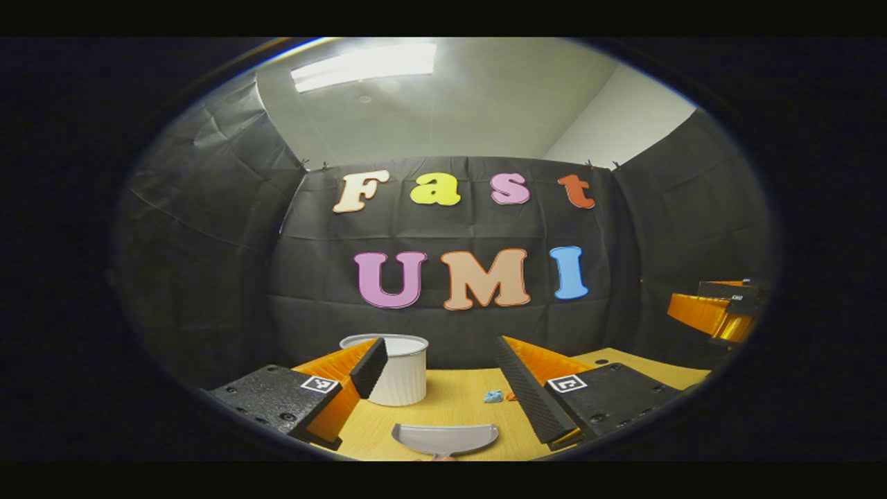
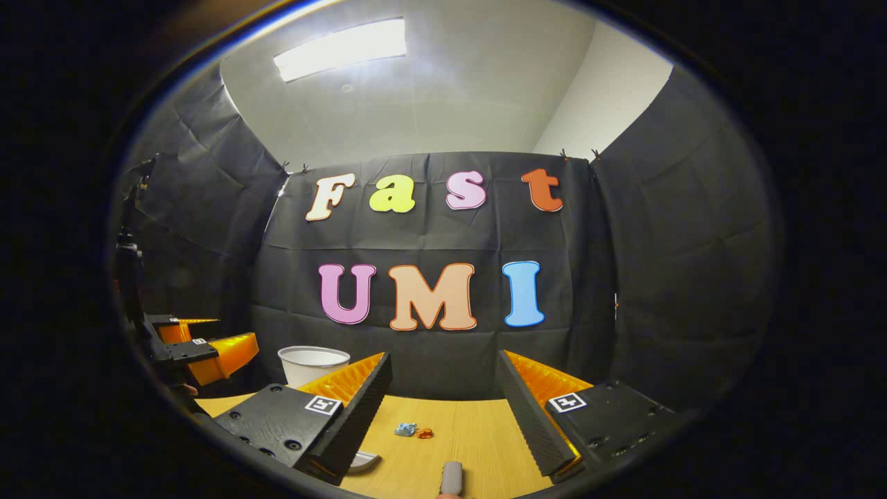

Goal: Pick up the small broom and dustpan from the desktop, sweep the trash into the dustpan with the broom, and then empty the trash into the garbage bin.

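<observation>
A grey dustpan (image 1: pixel 443 438) lies on the wooden desktop (image 1: pixel 450 409), just below and between the fingers of my left gripper (image 1: pixel 440 346), which is open and holds nothing. Small blue (image 1: pixel 493 396) and orange (image 1: pixel 511 396) scraps of trash lie beyond it to the right. In the right gripper view, a grey broom handle (image 2: pixel 452 477) pokes up at the bottom edge, below my right gripper (image 2: pixel 443 360), which is open and holds nothing. The trash scraps (image 2: pixel 414 430) lie ahead of it, and a corner of the dustpan (image 2: pixel 364 461) shows beside its left finger.
A white ribbed garbage bin (image 1: pixel 400 374) stands at the back of the desk against the black cloth wall; it is also the white bin (image 2: pixel 313 364) at the left. Each gripper shows in the other's view: the right gripper (image 1: pixel 721 312) far right, the left gripper (image 2: pixel 201 346) far left.
</observation>
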`<state>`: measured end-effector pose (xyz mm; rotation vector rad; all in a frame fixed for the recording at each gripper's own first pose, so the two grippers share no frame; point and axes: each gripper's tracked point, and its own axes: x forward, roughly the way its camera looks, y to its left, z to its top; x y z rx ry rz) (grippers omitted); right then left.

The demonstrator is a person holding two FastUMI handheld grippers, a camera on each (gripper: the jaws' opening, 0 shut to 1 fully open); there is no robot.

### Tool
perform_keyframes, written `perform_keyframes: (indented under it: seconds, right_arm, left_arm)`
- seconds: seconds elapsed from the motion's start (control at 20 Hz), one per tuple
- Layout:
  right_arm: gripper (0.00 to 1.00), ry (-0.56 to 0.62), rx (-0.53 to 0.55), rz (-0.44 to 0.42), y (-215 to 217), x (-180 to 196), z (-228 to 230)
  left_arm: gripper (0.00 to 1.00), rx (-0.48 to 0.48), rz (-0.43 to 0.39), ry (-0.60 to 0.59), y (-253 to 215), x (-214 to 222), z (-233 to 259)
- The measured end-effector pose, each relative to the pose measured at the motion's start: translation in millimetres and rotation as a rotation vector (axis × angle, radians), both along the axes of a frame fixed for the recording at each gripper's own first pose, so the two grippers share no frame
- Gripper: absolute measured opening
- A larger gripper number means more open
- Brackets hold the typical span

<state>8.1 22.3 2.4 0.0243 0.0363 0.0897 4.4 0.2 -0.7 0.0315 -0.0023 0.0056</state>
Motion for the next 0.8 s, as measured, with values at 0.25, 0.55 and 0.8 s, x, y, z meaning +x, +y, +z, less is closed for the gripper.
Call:
perform_keyframes:
  seconds: [0.25,0.55,0.8]
  right_arm:
    - [0.92,0.020,-0.018,0.011,0,-6,-6]
    - [0.93,0.212,-0.043,0.083,-4,-15,-71]
    - [0.93,0.341,-0.026,0.112,-12,-15,-129]
  left_arm:
    - [0.93,0.010,0.003,0.004,-3,-6,-2]
    - [0.94,0.046,0.052,0.118,-3,-23,-34]
    - [0.92,0.076,0.075,0.235,0,-30,-81]
